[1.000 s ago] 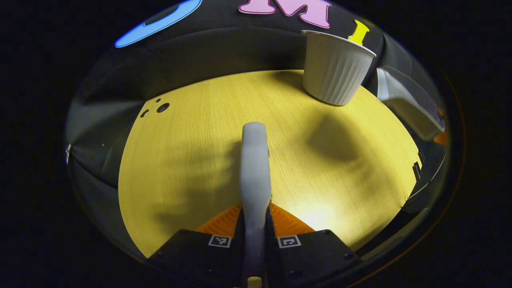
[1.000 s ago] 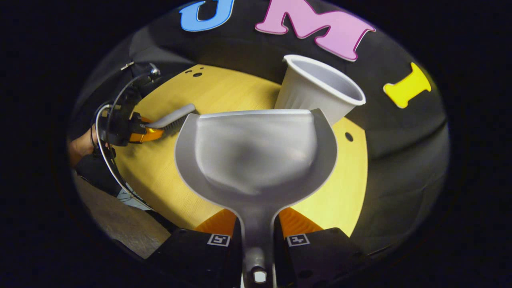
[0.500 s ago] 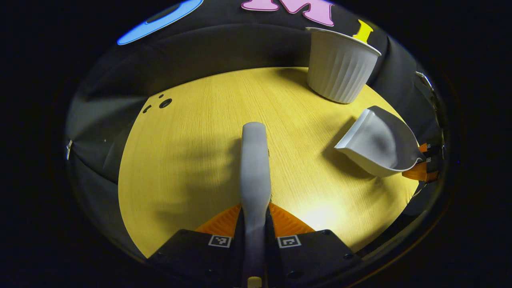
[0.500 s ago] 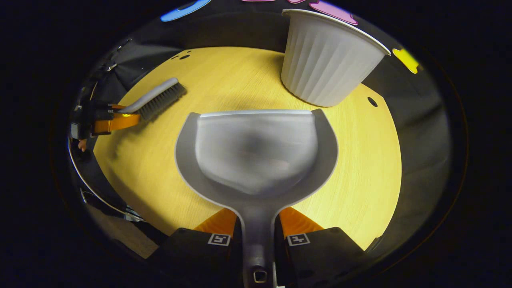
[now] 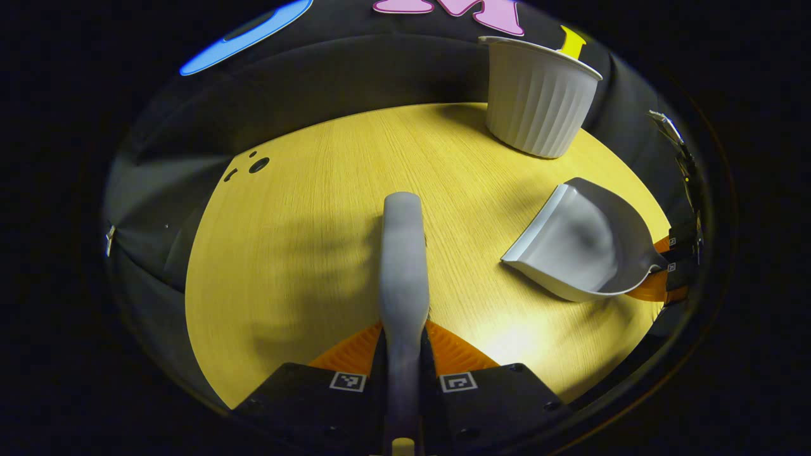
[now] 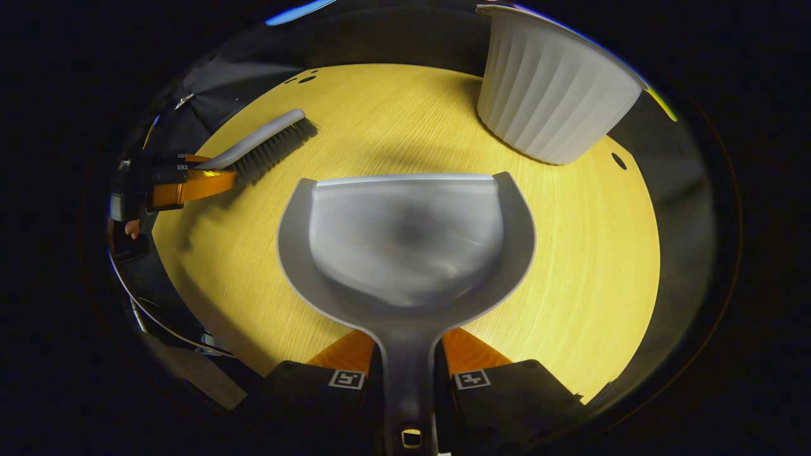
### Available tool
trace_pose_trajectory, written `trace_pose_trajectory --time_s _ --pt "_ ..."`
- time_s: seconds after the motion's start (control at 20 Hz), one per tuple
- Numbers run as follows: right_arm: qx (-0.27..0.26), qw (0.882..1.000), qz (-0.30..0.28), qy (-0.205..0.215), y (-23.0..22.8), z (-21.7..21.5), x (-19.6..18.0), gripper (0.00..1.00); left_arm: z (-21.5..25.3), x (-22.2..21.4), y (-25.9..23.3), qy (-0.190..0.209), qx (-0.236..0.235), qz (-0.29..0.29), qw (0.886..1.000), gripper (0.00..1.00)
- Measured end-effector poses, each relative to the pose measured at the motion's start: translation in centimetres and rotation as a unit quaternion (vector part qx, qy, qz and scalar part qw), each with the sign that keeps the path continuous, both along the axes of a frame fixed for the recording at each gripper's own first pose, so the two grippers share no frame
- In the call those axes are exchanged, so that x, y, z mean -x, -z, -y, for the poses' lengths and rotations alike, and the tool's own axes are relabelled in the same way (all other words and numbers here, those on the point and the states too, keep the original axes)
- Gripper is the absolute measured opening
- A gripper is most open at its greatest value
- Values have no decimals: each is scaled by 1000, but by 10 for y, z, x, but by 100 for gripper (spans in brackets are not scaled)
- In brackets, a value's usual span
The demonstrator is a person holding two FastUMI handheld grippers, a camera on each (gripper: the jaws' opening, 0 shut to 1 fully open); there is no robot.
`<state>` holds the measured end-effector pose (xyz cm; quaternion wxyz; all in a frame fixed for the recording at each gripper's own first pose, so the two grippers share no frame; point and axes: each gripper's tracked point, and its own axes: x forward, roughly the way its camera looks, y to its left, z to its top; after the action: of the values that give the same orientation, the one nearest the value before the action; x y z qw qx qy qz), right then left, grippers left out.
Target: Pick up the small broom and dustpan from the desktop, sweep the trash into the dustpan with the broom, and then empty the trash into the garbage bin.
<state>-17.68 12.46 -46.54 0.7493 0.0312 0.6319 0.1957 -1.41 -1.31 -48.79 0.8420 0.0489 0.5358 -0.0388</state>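
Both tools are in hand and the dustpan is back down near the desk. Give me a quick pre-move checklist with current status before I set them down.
1. Left gripper shut on the broom handle: ok.
2. Right gripper shut on the dustpan handle: ok.
3. Dustpan emptied: ok, its scoop looks bare.
4. Trash left on the desktop: ok, none visible.
5. Garbage bin upright, apart from the dustpan: ok.
6. Dustpan resting on the desktop: cannot tell; it sits low, contact unclear.
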Motion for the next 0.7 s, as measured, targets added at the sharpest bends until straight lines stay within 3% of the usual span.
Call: trace_pose_trajectory --time_s 0.3,0.35,0.45,0.5,0.55,0.6,0.7 --pt "1 1000 -5 11 6 -5 5 37 -3 4 2 5 -10 -16 1000 32" --pt "1 1000 -6 13 4 -5 4 44 -1 2 0 9 -7 -14 1000 35" --pt "-5 1000 -6 17 4 -8 4 39 2 1 -3 18 -11 -8 1000 36" --pt "-6 1000 -11 14 4 -8 9 39 2 0 -6 24 -15 -6 1000 40" --pt "-6 1000 -6 16 -1 -7 10 46 3 1 -8 28 -19 -4 999 43" --pt "-7 1000 -4 14 -3 -6 10 40 4 0 -11 32 -21 -2 999 48" --pt "-10 1000 0 21 -6 -6 10 42 5 1 -14 33 -23 -1 999 54"
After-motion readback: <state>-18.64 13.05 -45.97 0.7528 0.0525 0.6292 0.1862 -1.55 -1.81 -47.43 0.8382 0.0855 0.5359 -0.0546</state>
